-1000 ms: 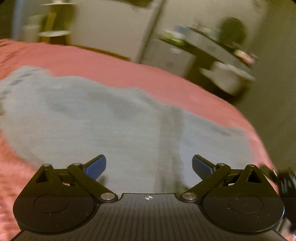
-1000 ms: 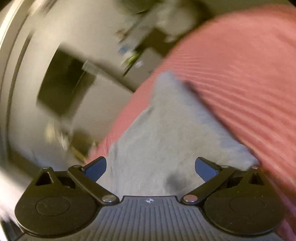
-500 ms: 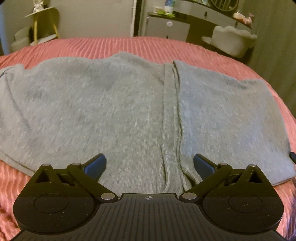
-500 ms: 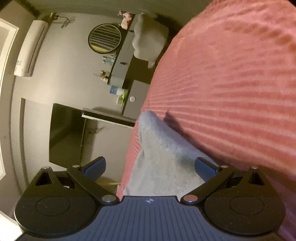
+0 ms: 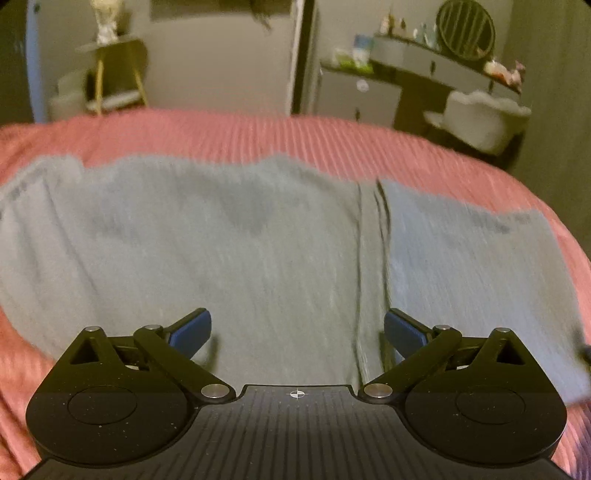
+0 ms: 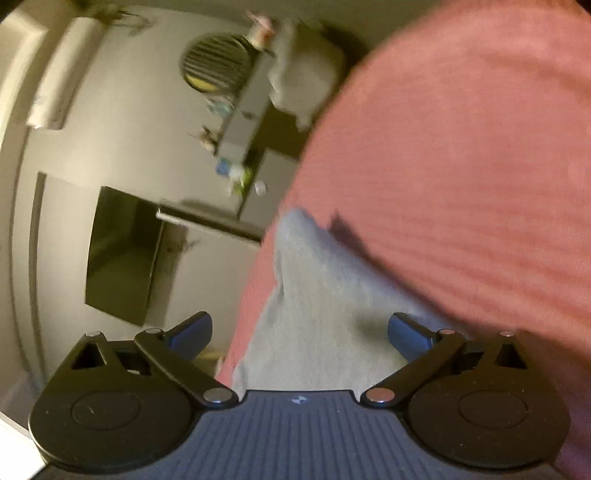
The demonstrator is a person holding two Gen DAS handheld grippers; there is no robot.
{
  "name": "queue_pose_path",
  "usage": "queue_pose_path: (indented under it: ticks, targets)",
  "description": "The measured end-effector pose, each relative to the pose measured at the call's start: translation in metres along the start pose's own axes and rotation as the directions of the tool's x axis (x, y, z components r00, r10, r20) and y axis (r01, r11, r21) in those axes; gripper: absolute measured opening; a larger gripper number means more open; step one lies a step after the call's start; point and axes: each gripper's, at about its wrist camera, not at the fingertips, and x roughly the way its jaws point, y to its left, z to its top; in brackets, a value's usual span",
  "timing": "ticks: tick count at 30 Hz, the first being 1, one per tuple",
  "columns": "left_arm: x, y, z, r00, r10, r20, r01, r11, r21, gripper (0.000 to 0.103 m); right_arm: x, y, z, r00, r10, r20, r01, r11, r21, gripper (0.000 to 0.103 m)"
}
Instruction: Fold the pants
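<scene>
Grey knit pants (image 5: 258,251) fill the middle of the left wrist view, spread flat across a pink ribbed bedspread (image 5: 258,129). We see a long seam or folded edge (image 5: 369,258) running from the far side toward us, right of centre, and it divides a wide left portion from a narrower right one. The left gripper (image 5: 297,330) hovers over the near edge of the cloth with its jaws spread wide and nothing between them; its blue fingertips (image 5: 192,332) sit on either side of open fabric, and we cannot tell whether they touch it. Nothing lies on the pants. Beyond the bed we make out a pale wall, a small side table with yellow legs (image 5: 118,74) at far left, a grey dresser (image 5: 369,92) with small items on top, a round slatted mirror (image 5: 465,29) and a pale cushioned chair (image 5: 480,118) at far right. The picture is blurred.

In the right wrist view the room appears turned sideways. We see the right gripper (image 6: 299,332) with jaws also spread wide and empty, above one end of the pants (image 6: 314,295), which narrows away toward the bed edge. The bedspread (image 6: 461,166) takes up the right side. At left we see the wall, a dark flat screen (image 6: 122,254), the dresser (image 6: 258,155) and the mirror (image 6: 218,62), all smeared.
</scene>
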Motion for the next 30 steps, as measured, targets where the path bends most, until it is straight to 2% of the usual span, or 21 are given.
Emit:
queue_pose_path:
  ticks: [1,4,7,9,10,12,13,14,15,17,19,30]
  targets:
    - [0.0,-0.003,0.007,1.0,0.002,0.025,-0.002,1.0,0.014,0.102,-0.002,0.0,0.002,1.0,-0.003,0.029,0.003,1.0,-0.011,0.101]
    - [0.01,-0.019,0.026,0.998,0.013,0.056,-0.016,0.999,0.048,0.102,0.0,-0.013,0.005,0.999,-0.001,0.045,-0.002,0.999,0.052,0.102]
    - [0.033,-0.045,0.045,0.999,0.008,0.048,-0.01,0.999,0.052,0.102,0.007,-0.028,0.006,0.998,-0.052,0.025,0.05,0.994,0.093,0.102]
    - [0.051,-0.062,0.054,0.999,-0.025,0.026,0.023,0.998,0.06,0.102,0.013,-0.03,0.004,0.998,-0.06,0.026,0.058,0.995,0.077,0.102]
    - [0.06,-0.07,0.056,1.0,-0.016,0.02,0.015,0.998,0.065,0.102,0.015,-0.028,0.002,0.998,-0.065,0.02,0.064,0.997,0.049,0.102]
    - [0.078,-0.087,0.059,0.998,0.06,0.021,-0.062,0.991,0.116,0.103,0.02,-0.023,-0.002,0.996,-0.085,0.01,0.085,0.996,-0.016,0.102]
    - [0.088,-0.093,0.057,0.994,0.111,0.015,-0.112,0.982,0.154,0.103,0.025,-0.019,-0.004,0.995,-0.096,0.007,0.096,0.994,-0.051,0.102]
    - [0.099,-0.097,0.055,0.99,0.138,-0.009,-0.134,0.973,0.191,0.103,0.028,-0.017,-0.005,0.994,-0.105,0.005,0.106,0.991,-0.078,0.102]
    - [0.105,-0.097,0.052,0.991,0.135,-0.021,-0.129,0.972,0.198,0.103,0.026,-0.017,-0.007,0.994,-0.111,0.005,0.111,0.989,-0.094,0.102]
    - [0.104,-0.095,0.048,0.992,0.127,0.009,-0.127,0.976,0.18,0.103,0.028,-0.013,-0.007,0.993,-0.114,0.005,0.114,0.987,-0.114,0.103]
    - [0.102,-0.094,0.046,0.992,0.122,0.024,-0.124,0.971,0.202,0.103,0.028,-0.015,-0.008,0.994,-0.113,0.01,0.114,0.986,-0.122,0.103]
    - [0.094,-0.068,0.048,0.999,0.045,-0.012,-0.043,0.989,0.141,0.103,0.028,-0.012,-0.012,0.993,-0.115,0.012,0.115,0.971,-0.209,0.103]
